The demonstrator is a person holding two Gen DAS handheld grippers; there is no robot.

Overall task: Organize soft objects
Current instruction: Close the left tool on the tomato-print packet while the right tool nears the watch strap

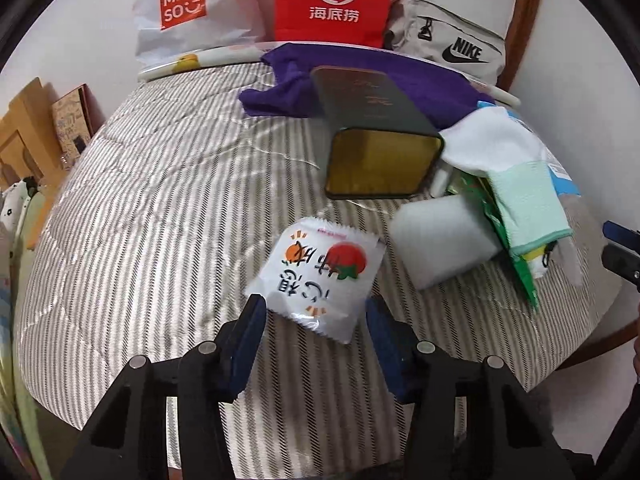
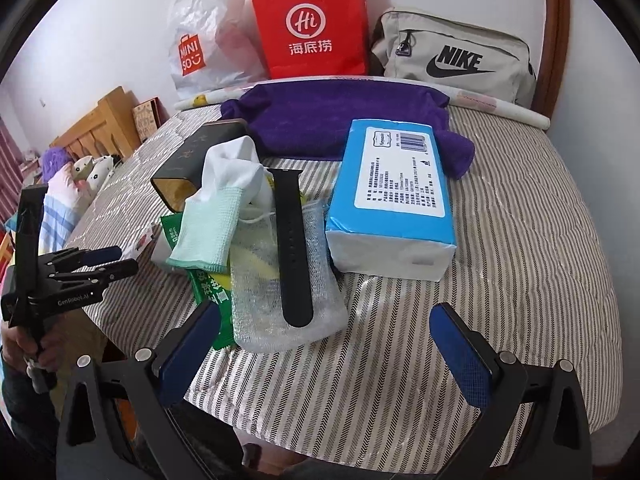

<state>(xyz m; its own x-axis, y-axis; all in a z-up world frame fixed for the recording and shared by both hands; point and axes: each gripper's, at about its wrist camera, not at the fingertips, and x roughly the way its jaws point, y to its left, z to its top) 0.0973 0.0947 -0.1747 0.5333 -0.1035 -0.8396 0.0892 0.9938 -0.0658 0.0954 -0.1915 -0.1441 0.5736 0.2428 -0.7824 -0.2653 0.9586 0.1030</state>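
The left claw [image 1: 314, 310] hangs wide open, empty, its pads straddling the near end of the white snack packet [image 1: 320, 280] lying flat on the striped bed [image 1: 160, 208]. It looks light, crinkly and slippery; pinching across its puffed middle seems best. The right claw [image 2: 326, 334] gapes empty too.

Supporting surface is a bed [image 1: 160, 208] covered in a grey-and-white striped quilt. Directly ahead of the left hand-held gripper [image 1: 312, 312] a white snack packet [image 1: 320, 280] lies flat on it, with a white foam block [image 1: 440, 240] just right of the packet and a dark tin [image 1: 372, 136] on its side beyond. Ahead of the right hand-held gripper [image 2: 324, 328] lie a bubble-wrap pouch [image 2: 288, 300], a blue tissue pack [image 2: 392, 196] to its right, and a purple towel [image 2: 340, 120] farther back.
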